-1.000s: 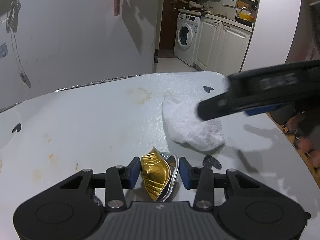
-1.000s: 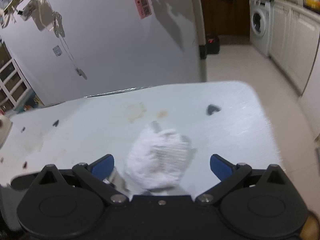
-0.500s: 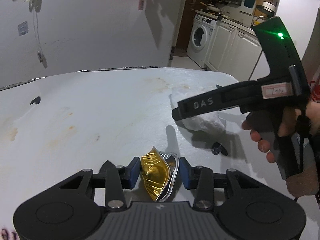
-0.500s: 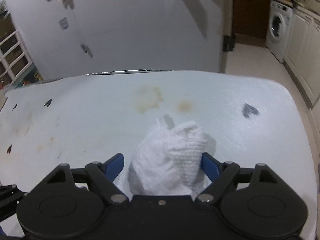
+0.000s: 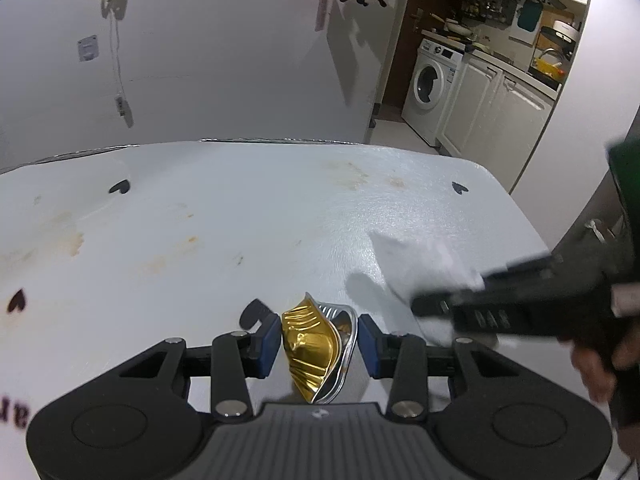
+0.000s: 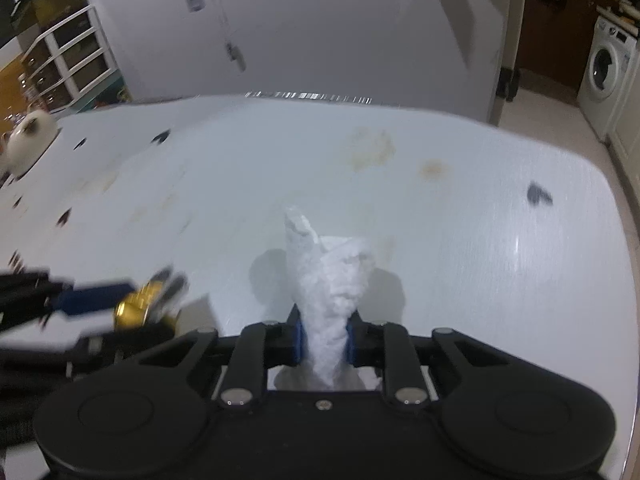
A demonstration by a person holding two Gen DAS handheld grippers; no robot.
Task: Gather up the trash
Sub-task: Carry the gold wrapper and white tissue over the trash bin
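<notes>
The left gripper (image 5: 318,340) pinches a crushed gold foil cup (image 5: 310,354) between its blue pads, lifted just above the white table (image 5: 240,220). The right gripper (image 6: 323,338) is closing its jaws, its pads already squeezing a crumpled white paper towel (image 6: 328,276) that pokes out ahead of the fingertips. Brown stains (image 6: 372,150) lie farther ahead on the table.

L tongs (image 5: 318,340) clamped; R tongs (image 6: 323,338) closing, both angled down.
</notes>
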